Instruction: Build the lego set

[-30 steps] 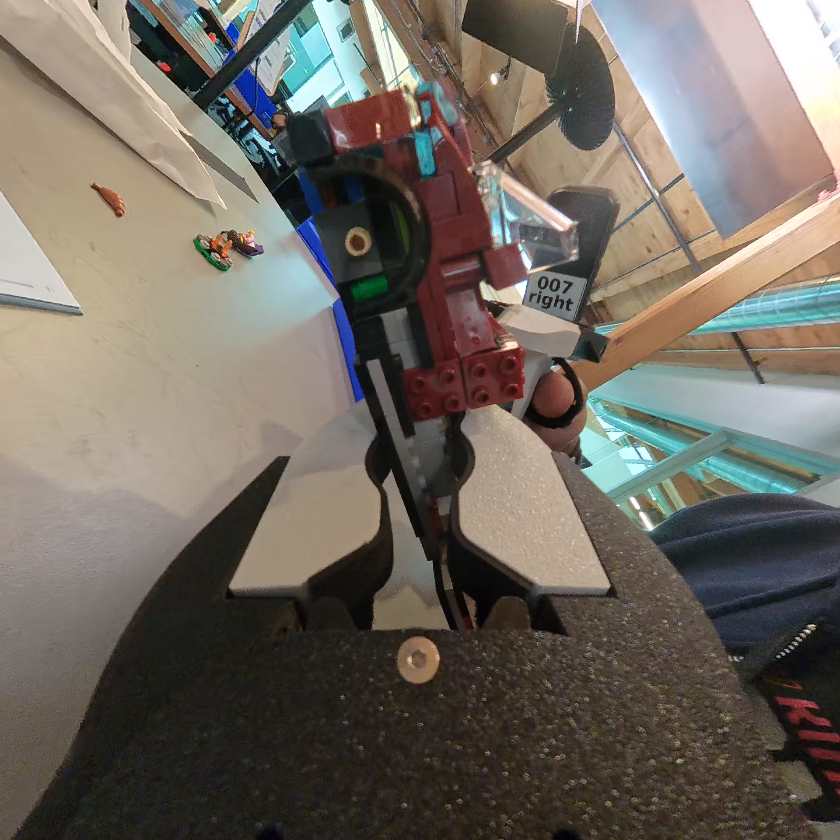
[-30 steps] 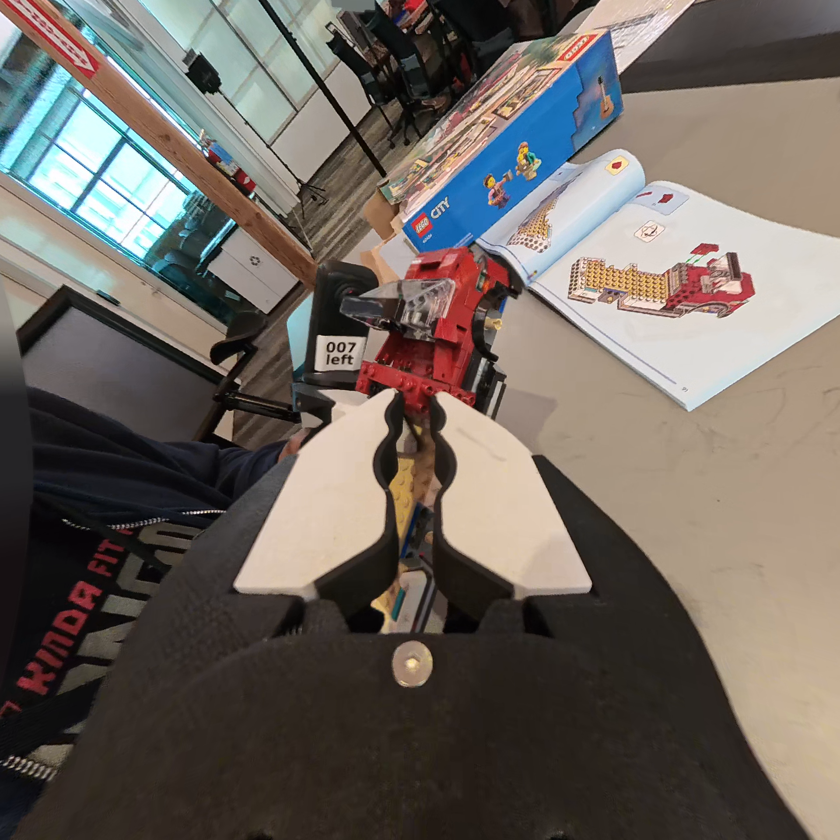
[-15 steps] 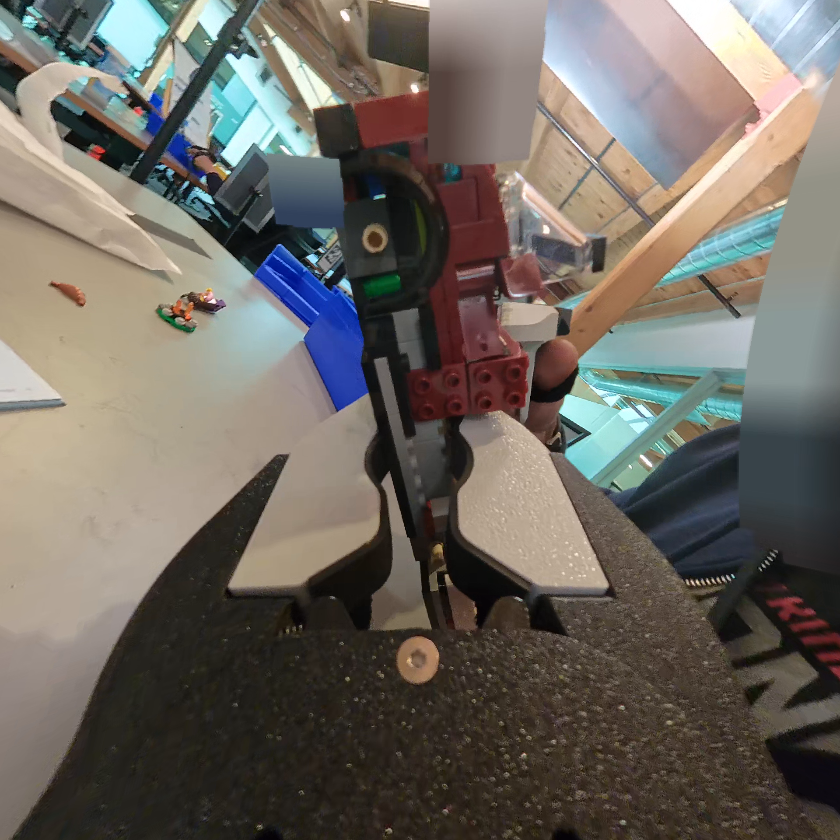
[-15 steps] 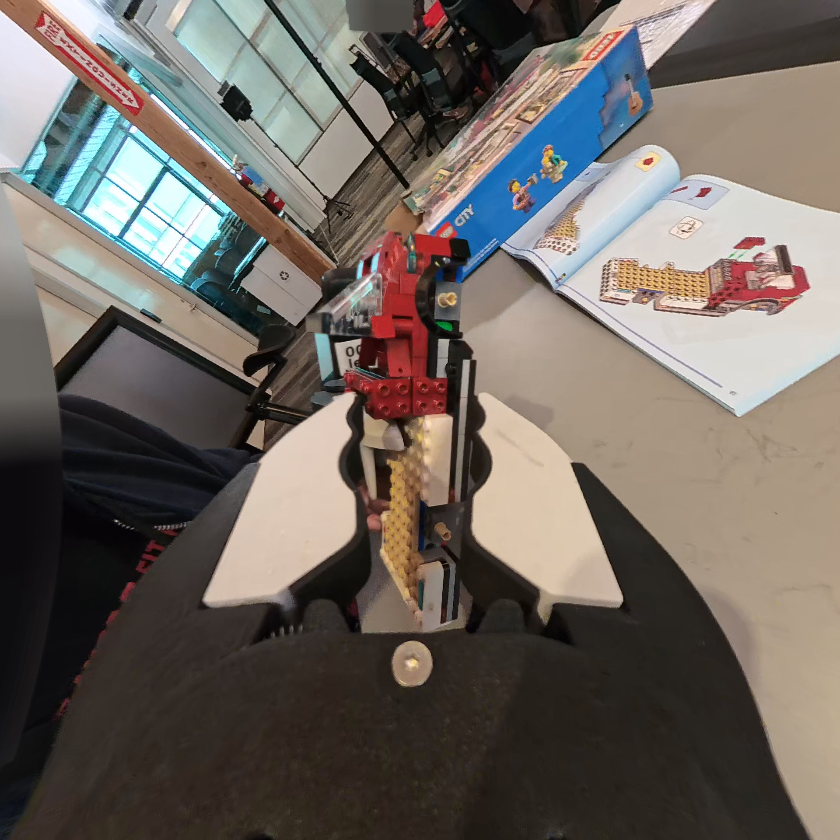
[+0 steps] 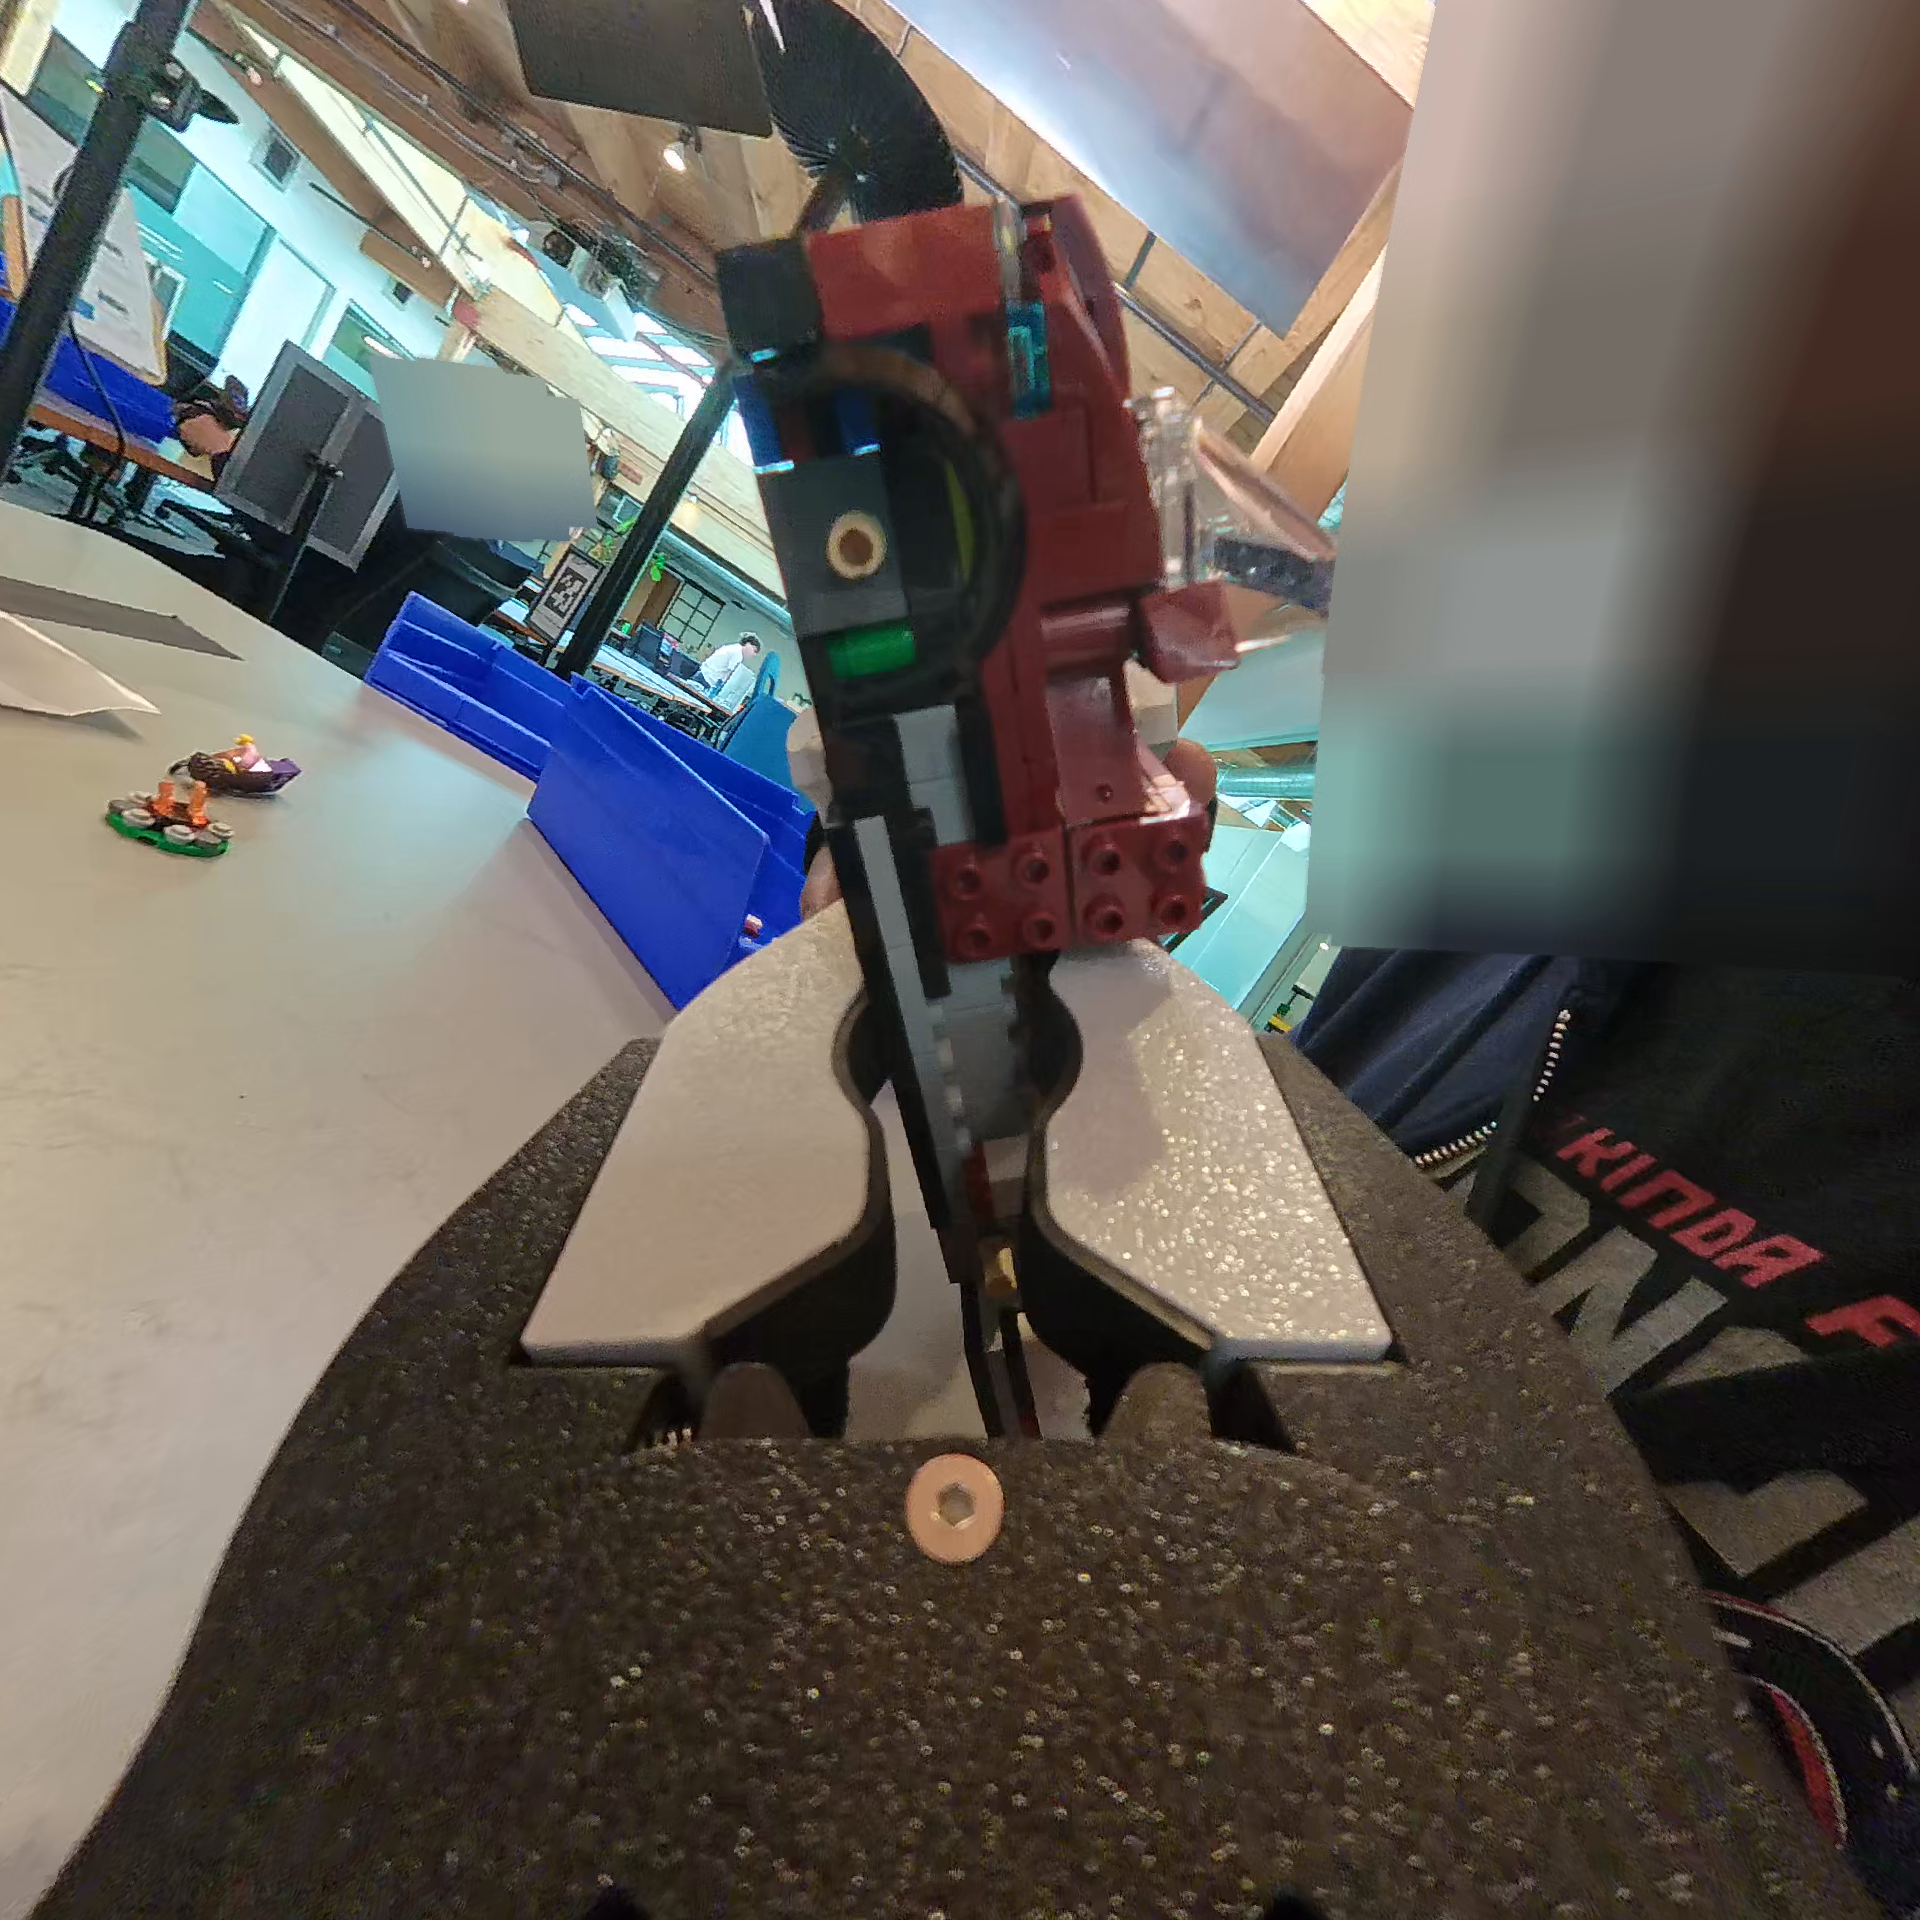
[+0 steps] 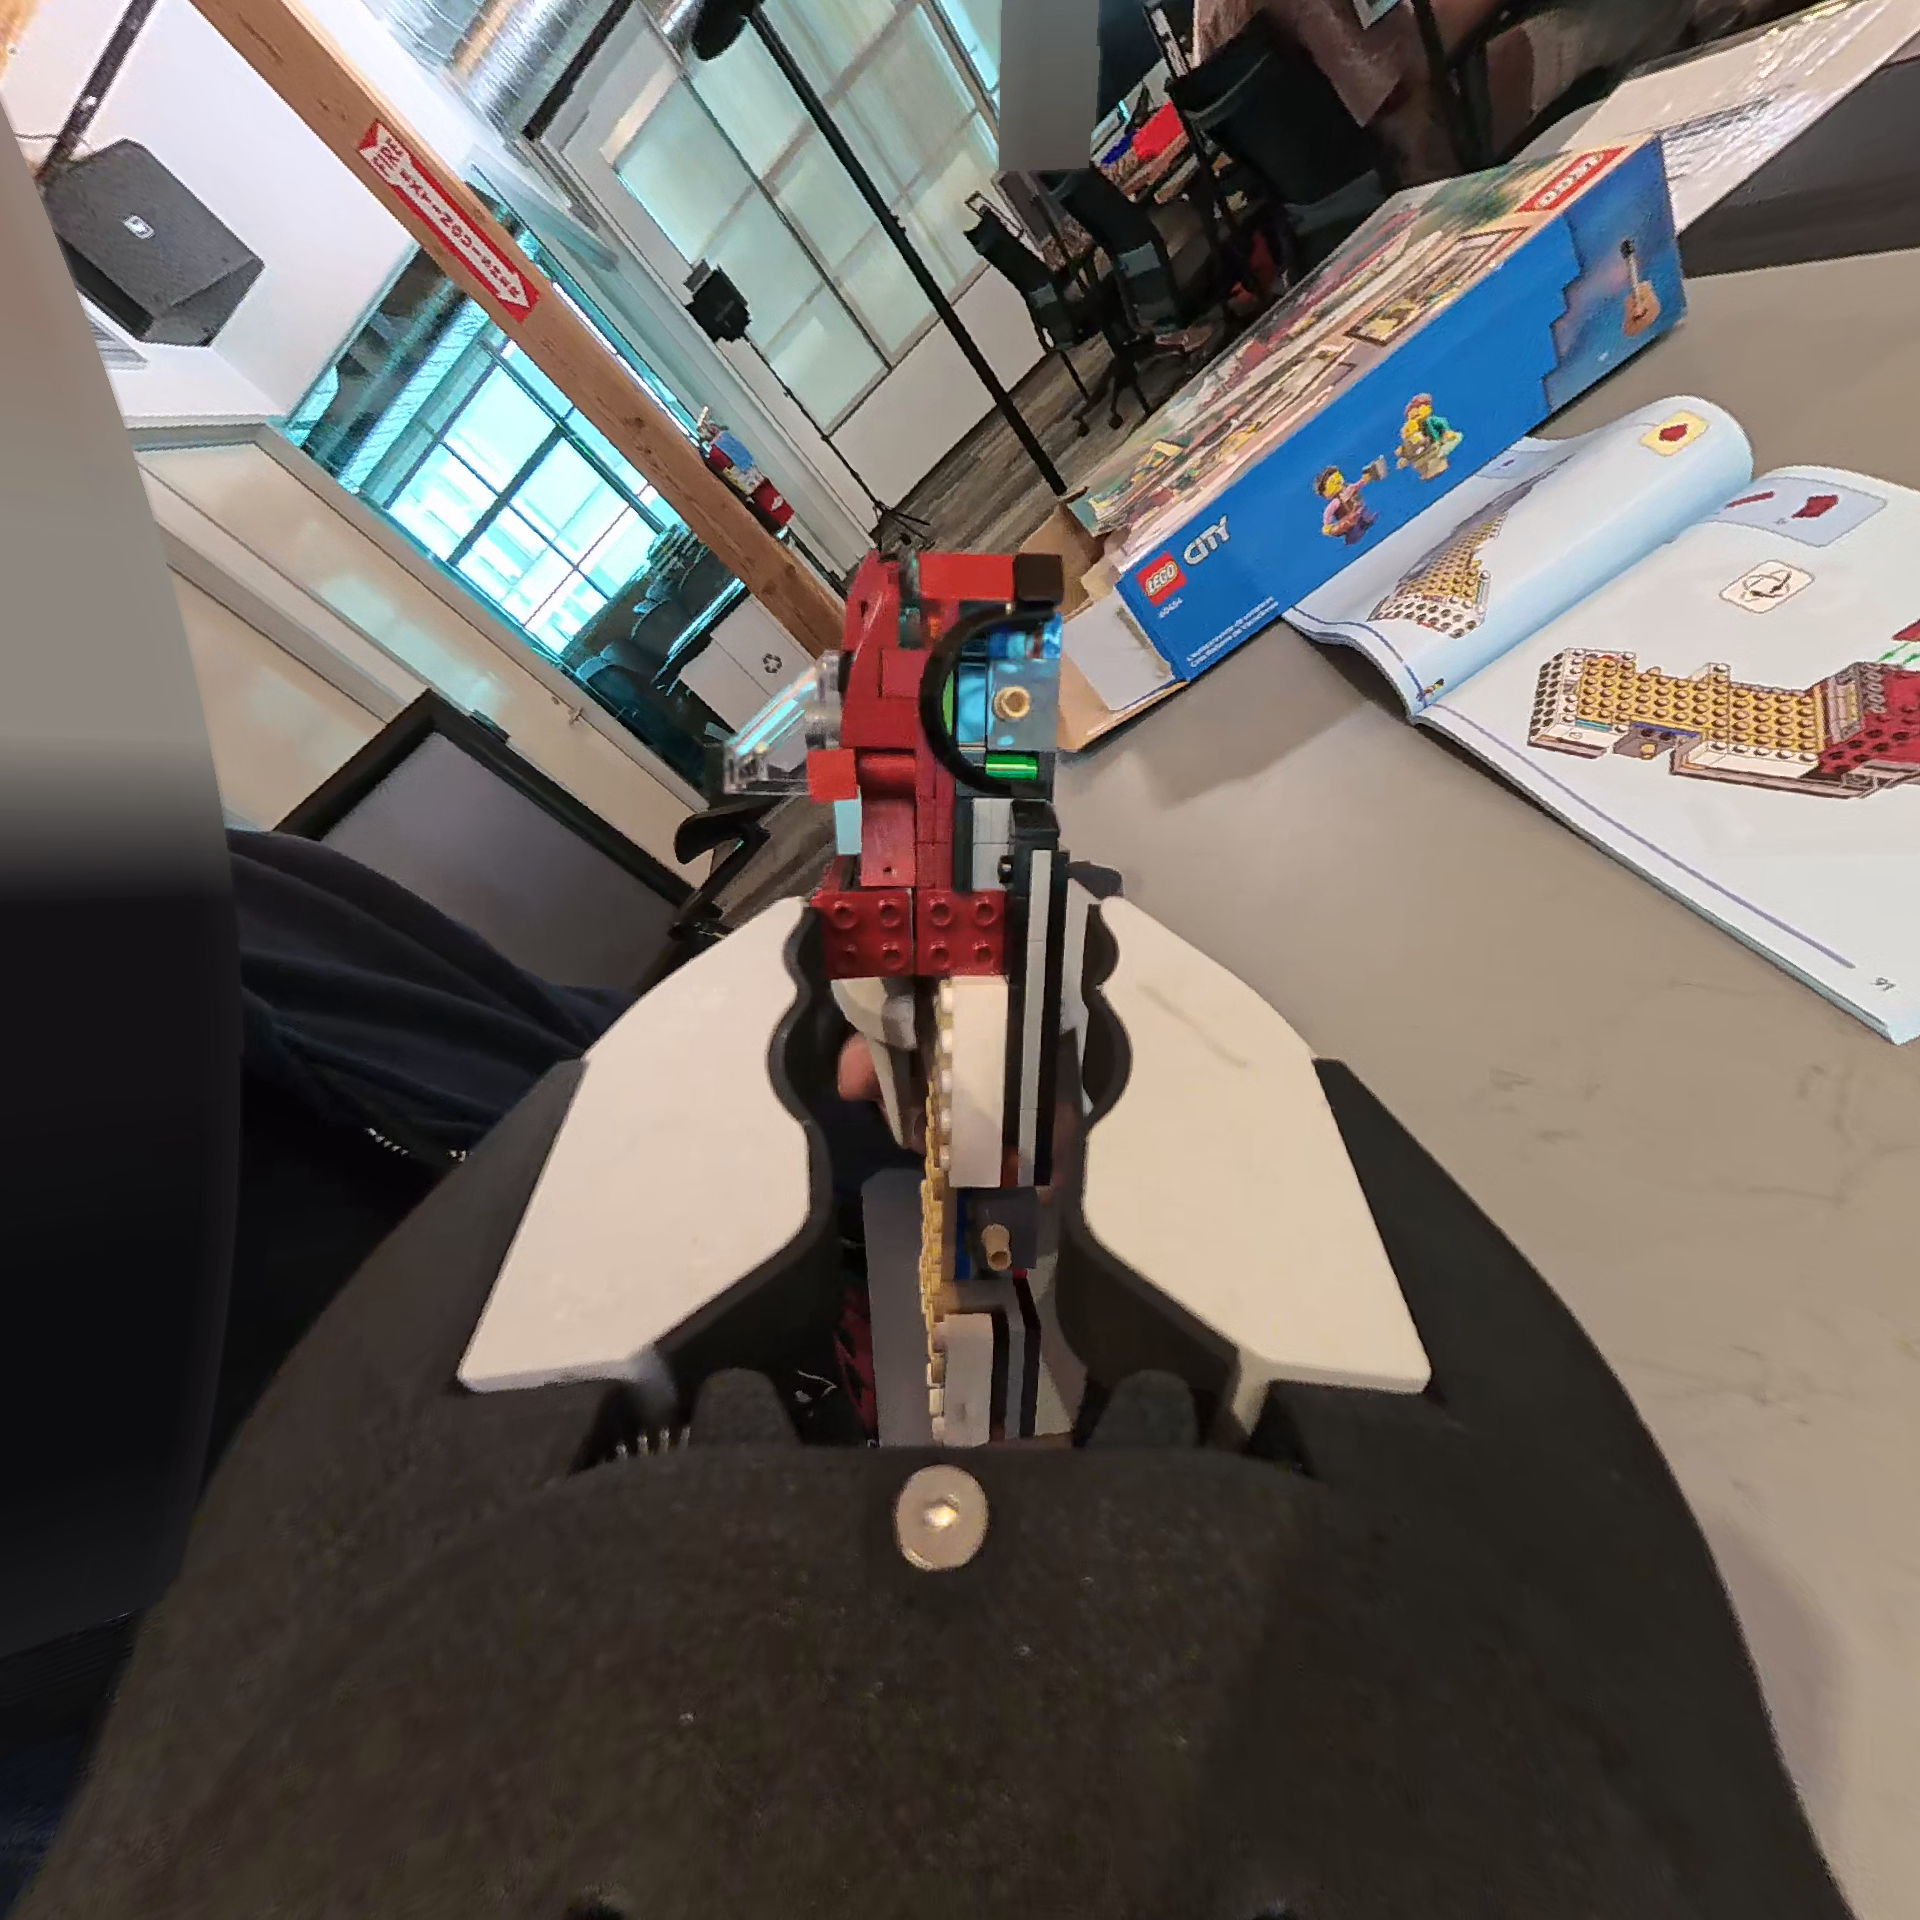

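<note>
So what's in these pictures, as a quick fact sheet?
Main object: dark red brick model with a clear windscreen piece, held upright above the table
Left hand-held gripper: clamped on the model's thin lower edge
Right hand-held gripper: spread around the same model, with a dark gap beside one finger
Surface: grey table
Lying on it: blue box, open instruction booklet, small brick figures
At the table's edge: blue bins
</note>
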A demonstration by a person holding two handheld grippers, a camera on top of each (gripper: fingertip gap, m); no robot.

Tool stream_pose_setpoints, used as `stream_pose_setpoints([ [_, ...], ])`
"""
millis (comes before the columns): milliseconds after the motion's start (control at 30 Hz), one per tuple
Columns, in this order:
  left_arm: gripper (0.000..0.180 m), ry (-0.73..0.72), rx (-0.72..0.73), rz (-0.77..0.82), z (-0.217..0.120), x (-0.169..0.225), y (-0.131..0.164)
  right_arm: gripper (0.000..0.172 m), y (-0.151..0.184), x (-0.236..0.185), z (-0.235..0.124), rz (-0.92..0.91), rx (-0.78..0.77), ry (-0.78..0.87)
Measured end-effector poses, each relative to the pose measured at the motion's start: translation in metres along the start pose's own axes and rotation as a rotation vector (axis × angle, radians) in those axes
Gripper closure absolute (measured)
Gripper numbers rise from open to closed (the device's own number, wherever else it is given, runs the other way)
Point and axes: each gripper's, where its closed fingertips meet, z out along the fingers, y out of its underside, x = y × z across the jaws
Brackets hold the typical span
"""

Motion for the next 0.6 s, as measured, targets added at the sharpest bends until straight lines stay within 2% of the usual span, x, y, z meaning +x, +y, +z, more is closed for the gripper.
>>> stream_pose_setpoints([
  [600,0.157,-0.018,-0.028,0.057,0.0041,0.0011,0.0063,0.128,0.0034,-0.0020,-0.0060,-0.045,0.028,-0.037],
])
